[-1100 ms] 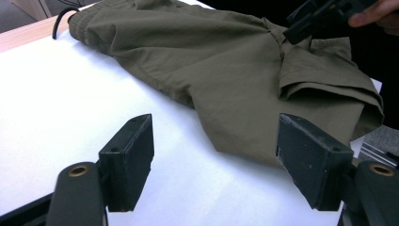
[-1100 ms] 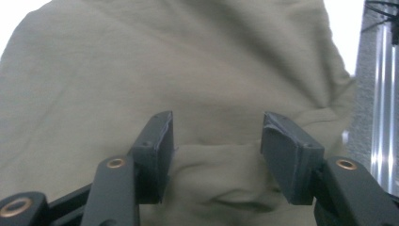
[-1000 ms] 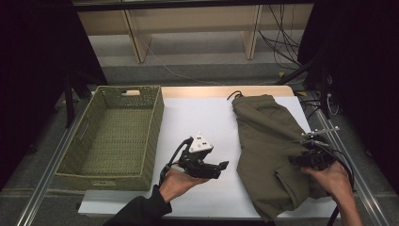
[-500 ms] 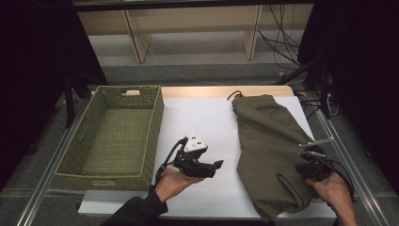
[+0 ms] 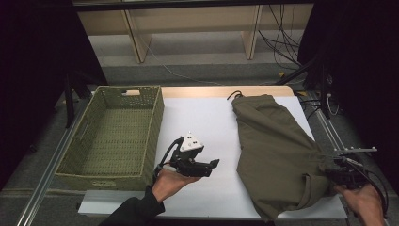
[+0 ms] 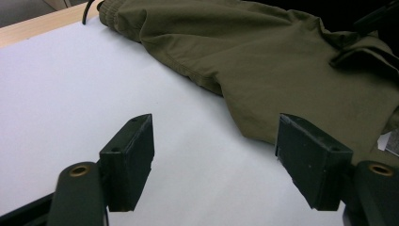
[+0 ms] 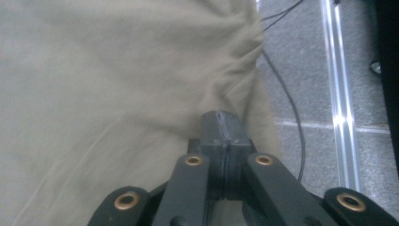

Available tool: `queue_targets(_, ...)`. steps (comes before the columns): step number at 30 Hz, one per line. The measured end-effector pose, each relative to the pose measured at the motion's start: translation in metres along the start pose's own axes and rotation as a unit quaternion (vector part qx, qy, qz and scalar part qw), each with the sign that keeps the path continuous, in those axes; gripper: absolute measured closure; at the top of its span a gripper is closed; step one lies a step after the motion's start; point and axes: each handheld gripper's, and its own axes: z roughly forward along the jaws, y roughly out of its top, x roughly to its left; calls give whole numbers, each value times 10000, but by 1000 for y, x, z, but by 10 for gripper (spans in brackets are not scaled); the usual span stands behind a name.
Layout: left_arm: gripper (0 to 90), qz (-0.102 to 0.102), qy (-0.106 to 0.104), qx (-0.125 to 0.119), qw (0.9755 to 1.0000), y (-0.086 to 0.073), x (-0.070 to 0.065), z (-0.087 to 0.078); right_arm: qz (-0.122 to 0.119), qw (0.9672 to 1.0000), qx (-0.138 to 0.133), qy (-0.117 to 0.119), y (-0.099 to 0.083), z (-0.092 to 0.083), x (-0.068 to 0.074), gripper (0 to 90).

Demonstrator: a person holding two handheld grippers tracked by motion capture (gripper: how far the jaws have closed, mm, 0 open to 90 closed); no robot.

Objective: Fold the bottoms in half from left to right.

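Fabric is bunched right at the tips of the right gripper (image 7: 221, 123), its jaws pressed together on the right edge of the olive garment (image 5: 277, 150); they have just been closing, and the cloth puckers into radiating creases where they bite. That is a pinch on a fold, not a handful. In the high view the same right gripper (image 5: 339, 174) sits at the garment's near right side, close to the desk's front corner, with the person's hand behind it.

Over to the left gripper (image 5: 211, 165): jaws spread wide, nothing between them, lying on its side in an upturned palm on the white desk (image 5: 207, 117), left of the garment and apart from it. Its own camera looks across bare white surface toward the garment's stitched hem (image 6: 188, 70).

The garment itself lies spread down the right half of the desk, one banded end with a dark drawstring at the far edge, the crumpled end nearest the person. Left of it, beyond the left gripper, stands a woven green basket (image 5: 155, 117).

Handling, by the look of it: light, thin, thoroughly limp woven cloth. It will sag and trail from any single hold, and a smooth weave could slide out of a shallow pinch. Best purchase looks to be the thicker seams, the hem or the banded end, with the free gripper taking a second edge.
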Motion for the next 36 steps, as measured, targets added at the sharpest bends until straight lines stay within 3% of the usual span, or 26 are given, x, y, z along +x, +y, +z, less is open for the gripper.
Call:
queue_targets(1,285,0,2,-2,10000,0,0,0,-39,9999,-97,-16,3,-2,-1,788)
queue_targets(2,285,0,5,-5,10000,0,0,0,-39,9999,-97,-16,3,-2,-1,788)
queue_targets(4,285,-2,12,-14,10000,0,-1,0,36,9998,-203,1,7,-2,2,662)
queue_targets(5,283,-8,20,-18,10000,-1,-1,0,-156,9997,-156,91,11,1,6,583)
queue_targets(10,278,-24,50,-20,10000,-2,1,-2,-311,9995,69,-76,15,16,13,635)
queue_targets(11,274,-24,61,-20,10000,-3,2,-2,-345,9992,135,-160,15,20,13,734)
queue_targets(12,274,-23,68,-15,10000,-3,2,-3,-345,9992,135,-160,15,20,13,734)
queue_targets(16,267,-62,122,-29,9999,-5,5,-5,-274,9992,114,-282,14,18,9,871)
queue_targets(23,265,-94,193,-19,9998,-7,9,-7,51,9990,54,-443,6,12,-14,889)
queue_targets(29,263,-113,237,-14,9997,-8,11,-7,332,9982,210,-445,-2,26,-31,881)
queue_targets(30,263,-110,236,-17,9997,-7,11,-7,320,9984,184,-422,-2,26,-31,858)
queue_targets(31,263,-107,238,-11,9997,-7,10,-6,290,9988,73,-378,1,23,-28,769)
queue_targets(32,263,-105,237,-14,9997,-7,10,-6,290,9988,73,-378,1,23,-28,769)
queue_targets(33,262,-103,236,-9,9997,-8,10,-6,216,9995,-106,-200,4,18,-24,682)
queue_targets(34,262,-103,237,-4,9997,-8,10,-5,216,9995,-106,-200,4,18,-24,682)
queue_targets(36,261,-105,237,5,9997,-8,10,-4,156,9992,-365,-20,12,15,-14,546)
